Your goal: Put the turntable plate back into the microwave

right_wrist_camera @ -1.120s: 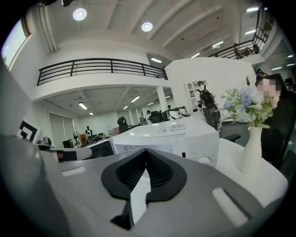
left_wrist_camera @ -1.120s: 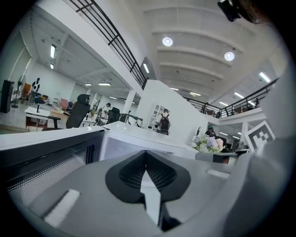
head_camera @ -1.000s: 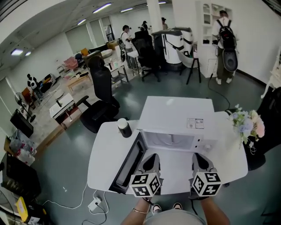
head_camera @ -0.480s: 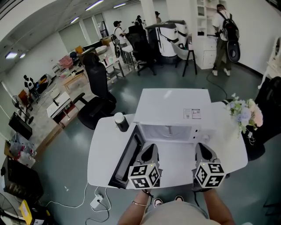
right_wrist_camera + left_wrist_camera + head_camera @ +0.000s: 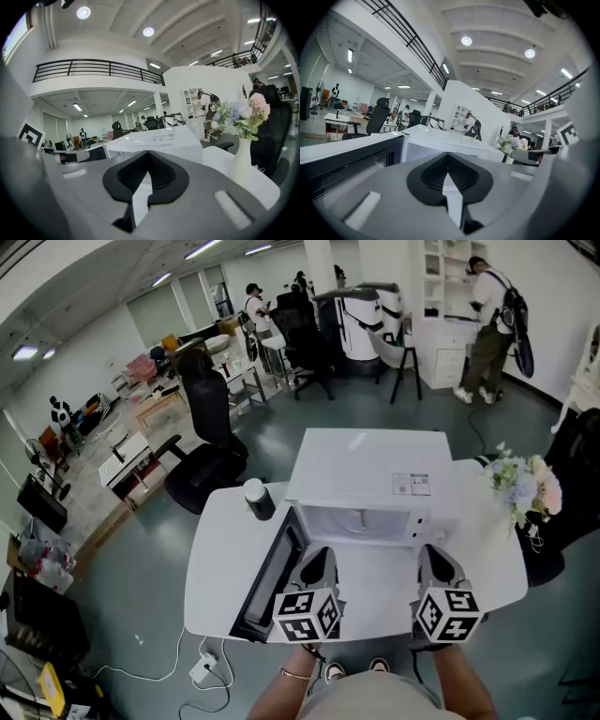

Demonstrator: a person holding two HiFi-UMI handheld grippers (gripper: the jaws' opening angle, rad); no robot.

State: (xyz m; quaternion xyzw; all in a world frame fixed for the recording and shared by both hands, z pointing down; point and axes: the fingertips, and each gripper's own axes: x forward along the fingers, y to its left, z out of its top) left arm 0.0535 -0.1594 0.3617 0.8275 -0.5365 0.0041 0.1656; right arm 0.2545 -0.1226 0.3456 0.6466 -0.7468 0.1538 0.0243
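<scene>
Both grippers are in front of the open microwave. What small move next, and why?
Probably nudge the door closed with the left gripper: it and the right gripper are shut, empty, and the plate seems already inside the microwave, though faintly seen.
</scene>
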